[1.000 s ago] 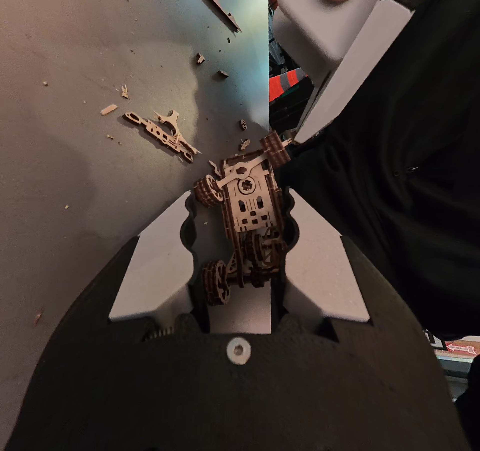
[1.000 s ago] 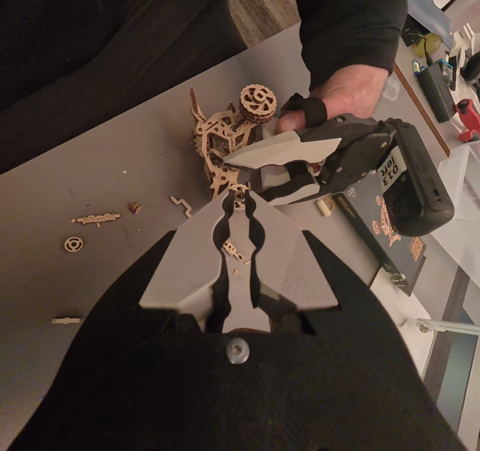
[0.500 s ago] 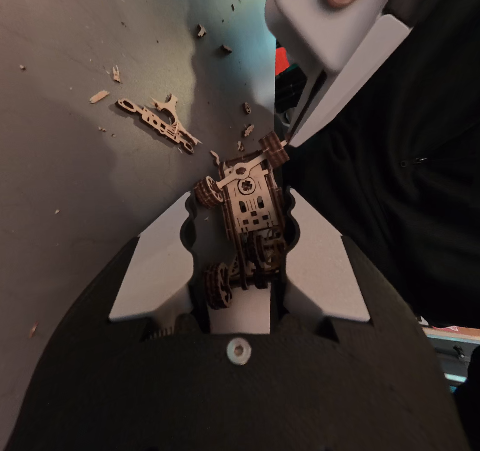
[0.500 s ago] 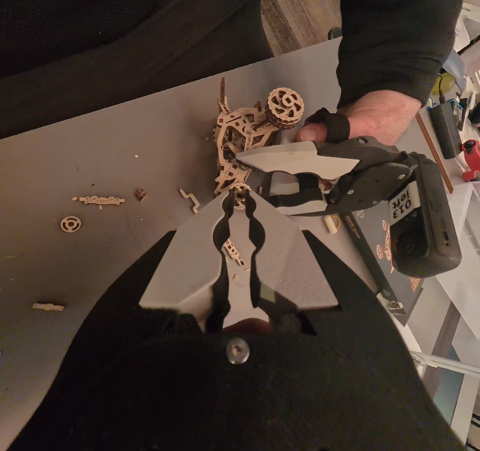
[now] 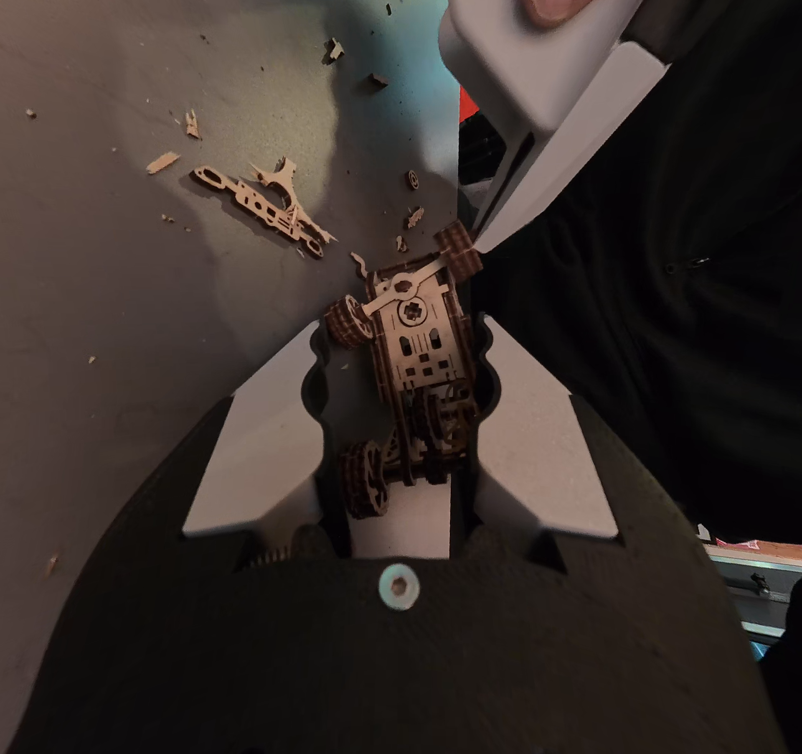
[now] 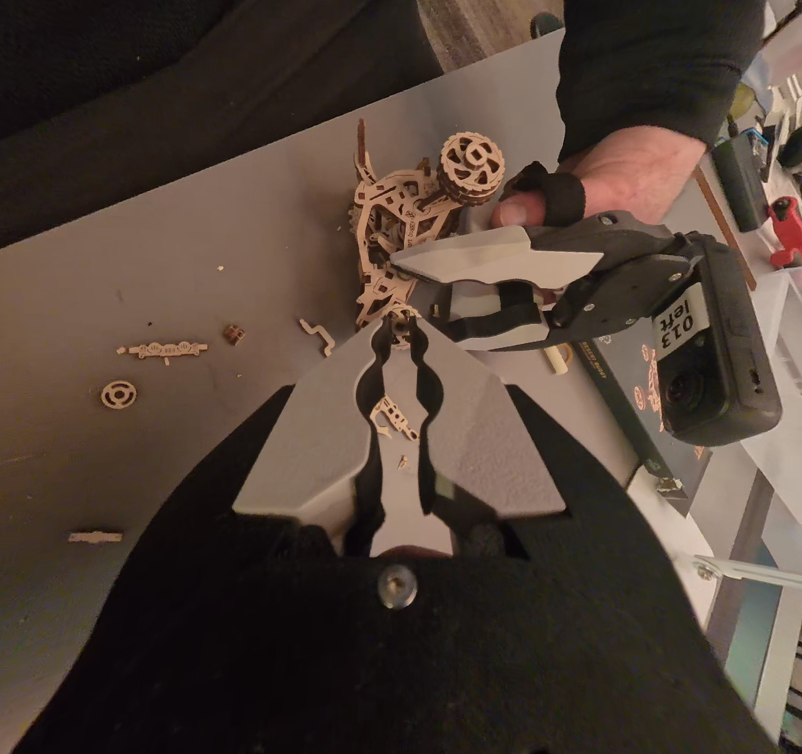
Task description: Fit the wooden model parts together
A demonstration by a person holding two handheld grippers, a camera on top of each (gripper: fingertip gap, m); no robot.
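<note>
Wooden model: pale tan plywood, dark-brown burnt edges, lattice cut-outs; wheels dark brown, ridged; table matte grey; gripper fingers white, black pads; box black, orange print; sleeve black.

Model buggy on table, between left tongs; loose parts leftward.

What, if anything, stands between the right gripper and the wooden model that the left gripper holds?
Nothing visible. The right gripper already pinches a small wheel at the far end of the wooden model, which the left gripper holds.
</note>
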